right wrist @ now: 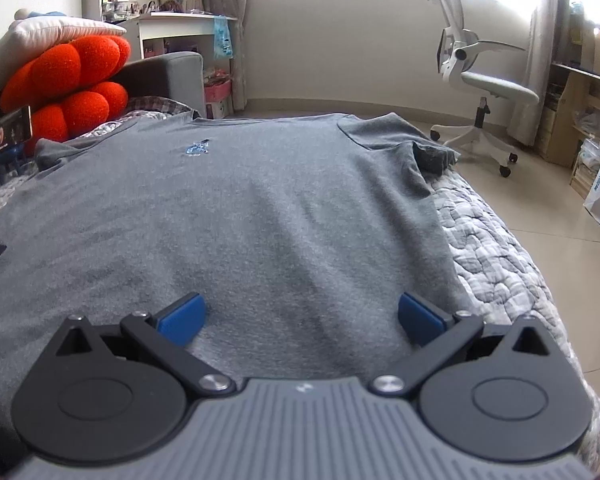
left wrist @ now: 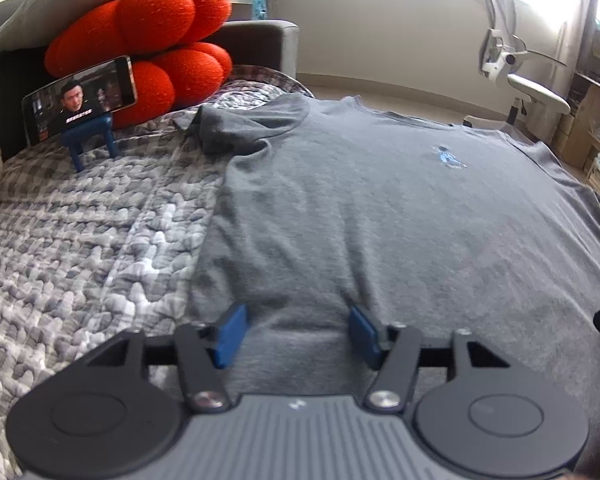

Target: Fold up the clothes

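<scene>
Left of the grey cotton T-shirt (left wrist: 372,208) stood a phone on a blue stand (left wrist: 80,108). The shirt lay flat on the grey checked quilt (left wrist: 80,240); over its near hem the left gripper (left wrist: 298,334) hung with jaws apart, gripping nothing. Further right along that hem the right gripper (right wrist: 300,320) gaped wider, likewise empty

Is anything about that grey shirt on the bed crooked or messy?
Mostly no: the grey T-shirt lies flat, face up, on the checked quilt. Only its sleeves look untidy: one is creased and bunched, the other curls up at the bed's edge.
</scene>
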Tool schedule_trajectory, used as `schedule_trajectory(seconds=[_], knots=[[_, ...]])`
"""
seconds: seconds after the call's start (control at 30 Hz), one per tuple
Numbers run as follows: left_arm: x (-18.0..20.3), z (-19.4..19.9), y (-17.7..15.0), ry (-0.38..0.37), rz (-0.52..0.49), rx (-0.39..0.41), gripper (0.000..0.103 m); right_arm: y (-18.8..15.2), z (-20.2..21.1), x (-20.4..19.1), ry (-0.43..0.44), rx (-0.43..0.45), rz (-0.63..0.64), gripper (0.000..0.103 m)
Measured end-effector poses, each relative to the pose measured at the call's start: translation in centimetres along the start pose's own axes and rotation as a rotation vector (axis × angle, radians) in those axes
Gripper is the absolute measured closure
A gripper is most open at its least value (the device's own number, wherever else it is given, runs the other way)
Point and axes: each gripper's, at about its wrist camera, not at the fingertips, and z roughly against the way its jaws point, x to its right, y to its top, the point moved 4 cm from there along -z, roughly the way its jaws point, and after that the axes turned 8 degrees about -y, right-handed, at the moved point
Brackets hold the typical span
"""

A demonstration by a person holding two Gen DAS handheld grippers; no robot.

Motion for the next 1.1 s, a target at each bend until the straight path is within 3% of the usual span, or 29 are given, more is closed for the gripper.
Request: schedule_trajectory(seconds=[0.27, 0.33, 0.4, 0.43, 0.53, 0.6, 0.7, 0.87, 1.1], knots=[[0.4, -0.1, -0.1, -0.006, -0.011, 0.005, 0.027, 0.1, -0.1, -0.2, -0.025, -0.007, -0.010, 0.000], [0.5, -0.1, -0.2, -0.026, -0.014, 0.000, 0.020, 0.0, 0.0, -0.3, -0.029, -0.008, -0.011, 0.000], [0.7, 0.1, -0.3, -0.061, -0.021, -0.005, 0.001, 0.1, 0.1, -0.4, -0.031, -0.010, -0.015, 0.002], [0.9, 0.3, -0.5, -0.084, -0.026, -0.006, 0.000, 0.1, 0.2, -0.4, -0.032, -0.011, -0.015, 0.003], [0.9, 0.6, -0.7, -0.080, -0.032, 0.000, 0.000, 0.3, 0.7, -0.5, -0.041, -0.008, -0.008, 0.022], [0.5, 0.9, -0.6, -0.081, -0.009, 0.021, 0.000, 0.6, 1.0, -0.4, -0.050, -0.009, -0.010, 0.043], [0.1, 1.6, -0.3, -0.089, 0.018, 0.060, 0.000, 1.2, 1.2, -0.2, -0.073, -0.002, -0.005, 0.056], [0.3, 2.3, 0.6, -0.106, -0.016, 0.108, 0.000, 2.4, 1.8, -0.5, -0.123, 0.057, 0.038, 0.056], [-0.1, -0.8, 2.8, -0.061, -0.009, 0.055, 0.000, 4.4, -0.7, -1.3, -0.064, 0.035, -0.010, 0.056]])
